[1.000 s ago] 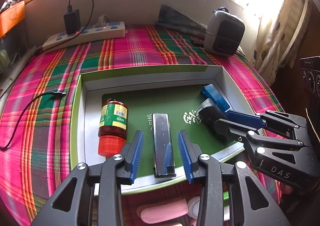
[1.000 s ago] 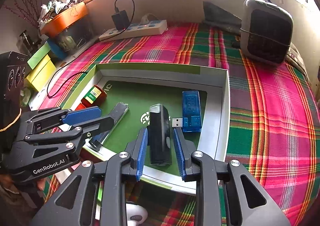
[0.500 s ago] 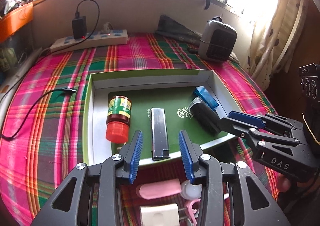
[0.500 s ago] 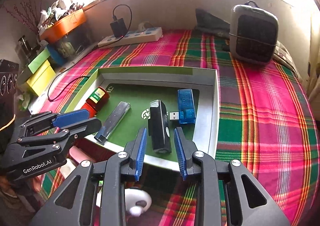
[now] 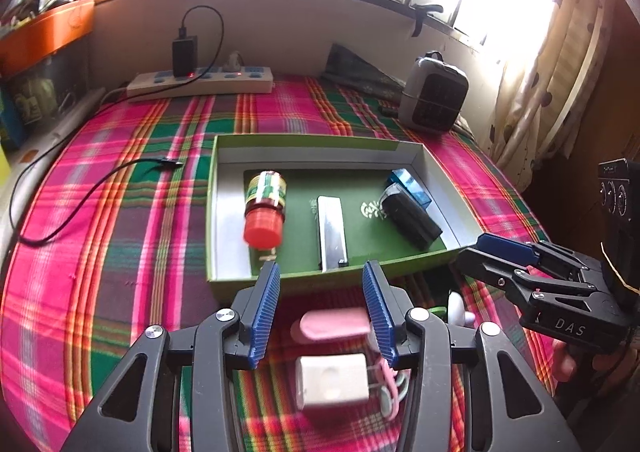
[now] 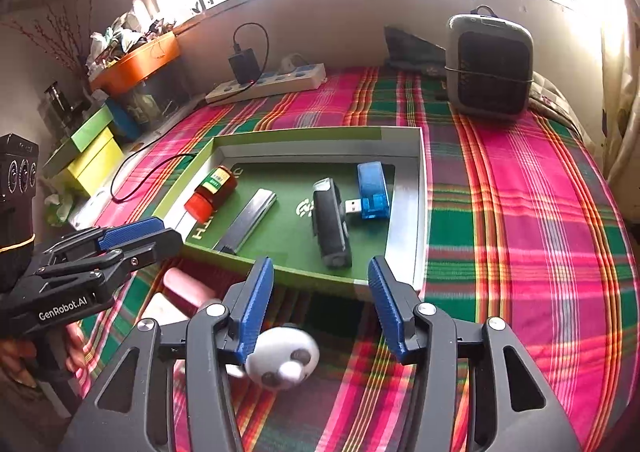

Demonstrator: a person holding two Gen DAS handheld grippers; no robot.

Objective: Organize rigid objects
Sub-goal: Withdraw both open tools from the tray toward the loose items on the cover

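I read this as the gap between two placements: both of my grippers are pulled back to the near side of the green tray point(image 5: 224, 211), and neither holds anything. The left gripper point(image 5: 323, 312) has its jaws wide, having just been opening, with nothing pressed between them; below them, on the plaid cloth point(image 5: 120, 252), lie a pink oblong piece point(image 5: 334, 324) and a white block point(image 5: 332, 382). The right gripper point(image 6: 318, 308) also stands wide, its jaws freshly opened and empty, over a round white item with dark spots point(image 6: 282, 362).

Already in the tray are a red-capped bottle point(image 5: 265, 211) on its side at the left, a flat silver bar point(image 5: 332, 234) in the middle, a black device point(image 6: 330, 226) right of it, and a blue USB stick point(image 6: 372, 195) at the far right, just beside the black one.

I judge the next move to be a pick from the loose things on the near side. The left jaws need to drop and centre on the pink piece or the white block; the right on the white round item.

In the way: the tray's near wall sits just beyond the pick spots, and the two grippers work close beside each other. A tangle of pink cord point(image 5: 386, 384) touches the white block. The power strip point(image 5: 200, 81), small heater point(image 6: 490, 65) and loose cable point(image 5: 80, 203) are well apart.
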